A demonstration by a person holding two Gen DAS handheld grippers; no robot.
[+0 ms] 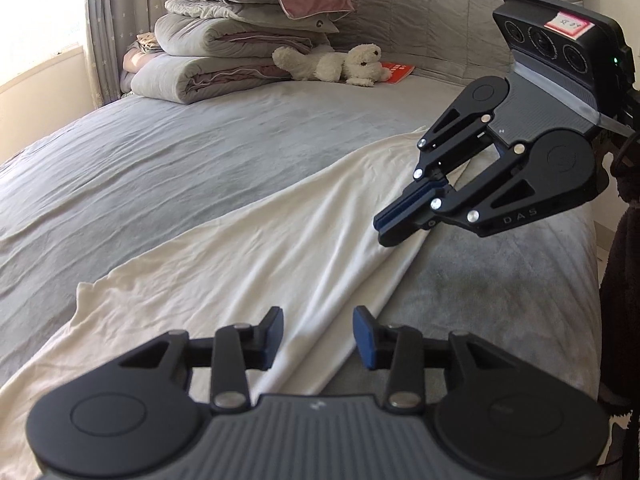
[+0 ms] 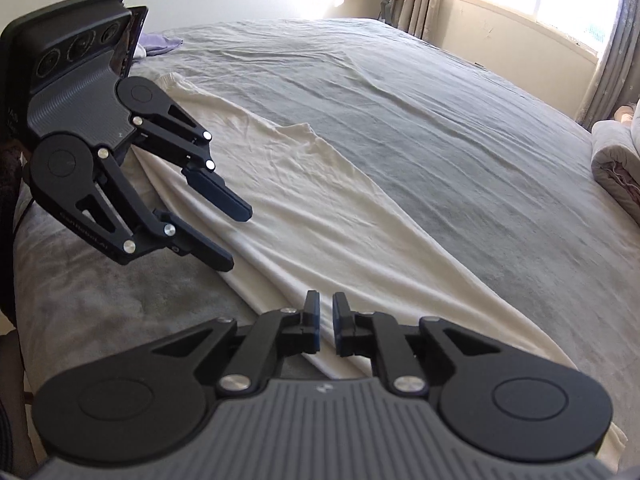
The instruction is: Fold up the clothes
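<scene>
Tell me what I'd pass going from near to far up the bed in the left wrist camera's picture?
Left gripper → cream garment → bare grey sheet → white plush dog → quilted headboard.

Both handheld tools share one build. The left gripper [image 1: 318,334] has black linkage arms on two round black discs, silver pivot screws, and blue-faced pads [image 1: 365,336] on its fingers. Its body is ribbed grey with a small white mark. The right gripper [image 2: 326,322] matches it, with "DAS" lettering on one arm. Its back block carries three round lenses, a pink label with writing too blurred to read, and a green light. A dark fuzzy sleeve [image 1: 626,264] shows behind it.
</scene>
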